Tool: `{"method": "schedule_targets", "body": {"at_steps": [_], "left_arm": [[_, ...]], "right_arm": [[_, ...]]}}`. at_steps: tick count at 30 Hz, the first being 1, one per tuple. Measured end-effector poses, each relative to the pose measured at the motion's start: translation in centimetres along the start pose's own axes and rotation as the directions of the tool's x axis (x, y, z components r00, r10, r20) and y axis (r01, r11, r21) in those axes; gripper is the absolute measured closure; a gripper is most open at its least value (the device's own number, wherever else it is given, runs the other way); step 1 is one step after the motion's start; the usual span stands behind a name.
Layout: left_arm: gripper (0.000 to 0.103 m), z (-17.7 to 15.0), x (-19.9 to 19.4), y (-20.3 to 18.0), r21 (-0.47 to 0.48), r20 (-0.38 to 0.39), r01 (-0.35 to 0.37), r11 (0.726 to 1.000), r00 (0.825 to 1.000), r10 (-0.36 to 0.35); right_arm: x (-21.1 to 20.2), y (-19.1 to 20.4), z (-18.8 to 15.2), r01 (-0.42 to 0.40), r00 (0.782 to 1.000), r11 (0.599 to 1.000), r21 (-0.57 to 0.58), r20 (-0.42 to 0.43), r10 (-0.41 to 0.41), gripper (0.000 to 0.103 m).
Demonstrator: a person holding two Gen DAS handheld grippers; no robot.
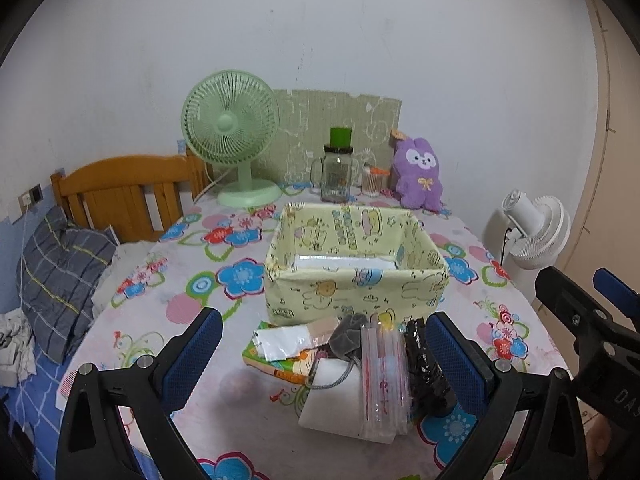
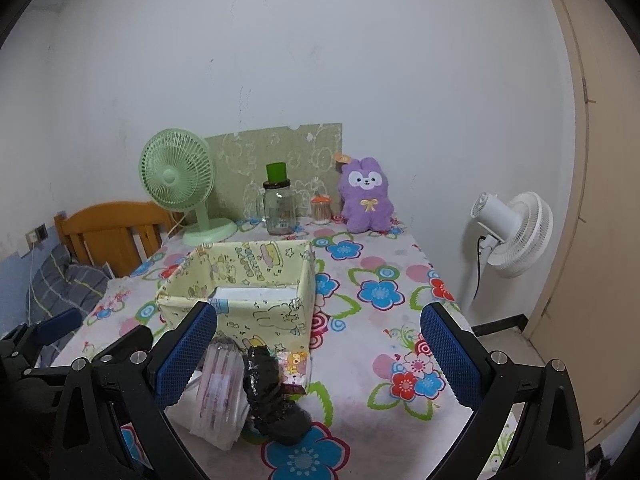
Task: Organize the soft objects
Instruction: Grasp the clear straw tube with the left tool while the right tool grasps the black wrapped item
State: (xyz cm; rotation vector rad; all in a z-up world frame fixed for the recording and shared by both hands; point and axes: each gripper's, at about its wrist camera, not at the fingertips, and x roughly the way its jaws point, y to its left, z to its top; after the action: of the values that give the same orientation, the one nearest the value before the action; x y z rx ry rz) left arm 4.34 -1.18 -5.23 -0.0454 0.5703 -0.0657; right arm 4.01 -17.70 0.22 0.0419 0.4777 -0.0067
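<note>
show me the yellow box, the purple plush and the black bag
yellow box (image 1: 352, 292), left wrist view, on its near front wall
purple plush (image 1: 418, 174), left wrist view, on its belly near the bow
black bag (image 2: 272, 396), right wrist view, on its crumpled middle

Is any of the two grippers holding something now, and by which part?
Nothing is held. The left gripper and the right gripper are both open, above the pile of soft objects.

The worktop (image 1: 192, 320) carried a box (image 1: 352, 284); behind it stood a fan (image 1: 232, 136), jar (image 1: 337, 172) and plush (image 1: 418, 176); before it lay a pile (image 1: 360, 364).
</note>
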Motion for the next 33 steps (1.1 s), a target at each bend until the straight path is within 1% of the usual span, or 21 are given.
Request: {"method": "schedule_targets", "body": {"at_steps": [6, 14, 21, 27, 30, 32, 33], "left_arm": [[0.003, -1.1, 1.7, -0.1, -0.006, -0.044, 0.007, 1.0, 0.999, -0.007], [0.006, -2.4, 3.7, -0.9, 0.01, -0.105, 0.044, 0.999, 0.994, -0.043], [0.009, -3.5, 4.9, -2.0, 0.035, -0.131, 0.064, 0.997, 0.99, -0.059], [0.016, -4.3, 6.0, -2.4, 0.037, -0.17, 0.075, 0.996, 0.983, -0.068], [0.021, -4.6, 6.7, -2.4, 0.028, -0.192, 0.089, 0.996, 0.978, -0.082], [0.032, -4.8, 7.2, -2.5, 0.024, -0.217, 0.098, 0.995, 0.972, -0.09], [0.035, -4.9, 7.5, -2.4, 0.017, -0.234, 0.104, 0.994, 0.967, -0.097]], "right_arm": [[1.7, 0.1, -0.9, -0.005, 0.999, 1.0, -0.012, -0.037, 0.005, 0.001], [3.8, 0.6, -2.3, -0.021, 0.996, 0.999, -0.031, -0.085, 0.018, 0.001], [5.2, 1.0, -3.5, -0.025, 0.992, 0.999, -0.045, -0.121, 0.019, 0.004], [6.2, 1.2, -4.4, -0.038, 0.988, 0.998, -0.05, -0.154, 0.03, 0.006], [6.6, 1.3, -4.8, -0.043, 0.985, 0.998, -0.046, -0.167, 0.035, 0.007], [7.0, 1.3, -5.0, -0.048, 0.983, 0.998, -0.046, -0.178, 0.039, 0.007], [7.1, 1.3, -5.1, -0.049, 0.982, 0.998, -0.046, -0.183, 0.04, 0.007]]}}
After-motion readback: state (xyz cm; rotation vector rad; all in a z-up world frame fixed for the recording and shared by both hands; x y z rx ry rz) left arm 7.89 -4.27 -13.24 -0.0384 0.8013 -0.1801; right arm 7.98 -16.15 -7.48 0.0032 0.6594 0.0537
